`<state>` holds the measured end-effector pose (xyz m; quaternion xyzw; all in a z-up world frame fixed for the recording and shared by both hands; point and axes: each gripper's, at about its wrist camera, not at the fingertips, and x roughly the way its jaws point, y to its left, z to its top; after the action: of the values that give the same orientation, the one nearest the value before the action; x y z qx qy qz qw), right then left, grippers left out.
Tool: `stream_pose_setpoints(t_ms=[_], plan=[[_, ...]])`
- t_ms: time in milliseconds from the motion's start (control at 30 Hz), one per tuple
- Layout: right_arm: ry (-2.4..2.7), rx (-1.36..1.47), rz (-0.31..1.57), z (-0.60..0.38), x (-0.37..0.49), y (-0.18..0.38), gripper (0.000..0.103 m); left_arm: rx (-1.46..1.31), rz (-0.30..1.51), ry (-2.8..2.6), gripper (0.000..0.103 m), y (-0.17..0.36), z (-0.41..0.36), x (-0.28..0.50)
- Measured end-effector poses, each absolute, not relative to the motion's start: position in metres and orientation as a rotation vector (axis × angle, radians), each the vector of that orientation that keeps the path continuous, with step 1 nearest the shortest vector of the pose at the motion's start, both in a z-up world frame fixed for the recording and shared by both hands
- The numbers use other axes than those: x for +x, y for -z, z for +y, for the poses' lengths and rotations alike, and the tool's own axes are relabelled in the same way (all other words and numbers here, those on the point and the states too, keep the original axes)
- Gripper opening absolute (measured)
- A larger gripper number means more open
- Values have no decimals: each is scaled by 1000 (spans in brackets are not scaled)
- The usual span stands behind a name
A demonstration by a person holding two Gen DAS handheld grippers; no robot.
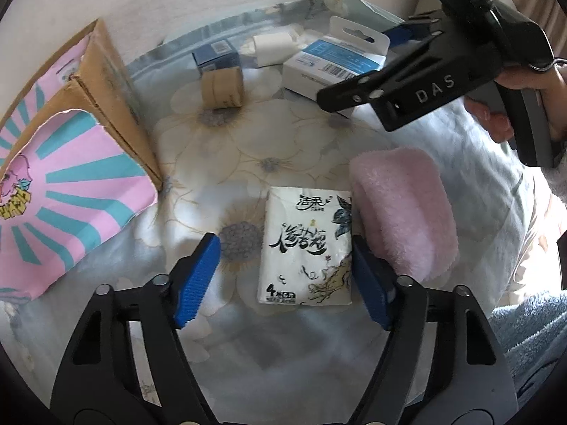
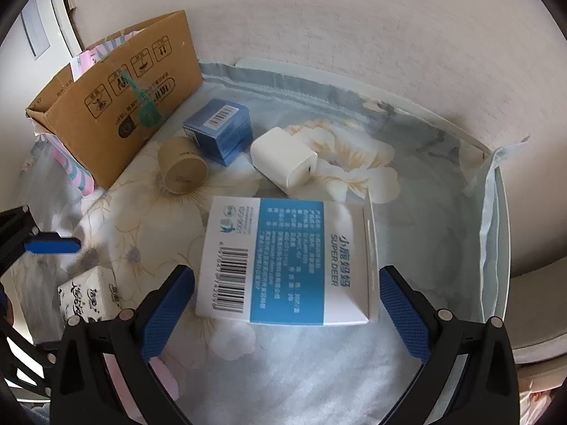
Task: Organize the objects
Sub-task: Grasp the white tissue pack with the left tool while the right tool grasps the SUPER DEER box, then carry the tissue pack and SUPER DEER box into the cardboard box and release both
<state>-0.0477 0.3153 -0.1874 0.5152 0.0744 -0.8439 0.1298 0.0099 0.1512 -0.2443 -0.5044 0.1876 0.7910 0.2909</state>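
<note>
My left gripper [image 1: 283, 276] is open, its fingers either side of a white tissue pack [image 1: 306, 246] with black calligraphy lying on the flowered sheet; the right finger touches the pack's edge. A folded pink towel [image 1: 404, 212] lies right of it. My right gripper [image 2: 283, 304] is open around a white and blue "Super Deer" box [image 2: 287, 262] without gripping it. That box [image 1: 333, 65] and the right gripper body [image 1: 436, 71] show in the left wrist view. The tissue pack [image 2: 88, 294] shows at the lower left of the right wrist view.
An open cardboard box [image 2: 120, 102] with pink and teal paper [image 1: 53, 191] stands at the left by the wall. A small blue box [image 2: 221, 129], a tan cylinder [image 2: 182, 170] and a white charger block [image 2: 283, 159] lie at the back. A light blue folded sheet edge [image 2: 490, 212] borders the right.
</note>
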Motion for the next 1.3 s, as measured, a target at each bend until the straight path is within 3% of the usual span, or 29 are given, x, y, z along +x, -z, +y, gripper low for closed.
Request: stream_pose_setpoints(t_ms=[133,267,400,1000,1300], plan=[[2441,1515,201,318,-50,191,102,-1337,476,-2091,49,244,151,10],[2439,1498,176,321,-48,191,96,-1336,477,-2085,43,244,152,10],[2443,1504,174,324,-47,191,85,-1345,457,-2084,43,243,151,9],[2460,1499,121,324,-34,175,84,-1322,361,-2105,43,220,133,2],[2490,1468,90,326,-31,132,84,-1272,197,-2155,42,165,108,-9]])
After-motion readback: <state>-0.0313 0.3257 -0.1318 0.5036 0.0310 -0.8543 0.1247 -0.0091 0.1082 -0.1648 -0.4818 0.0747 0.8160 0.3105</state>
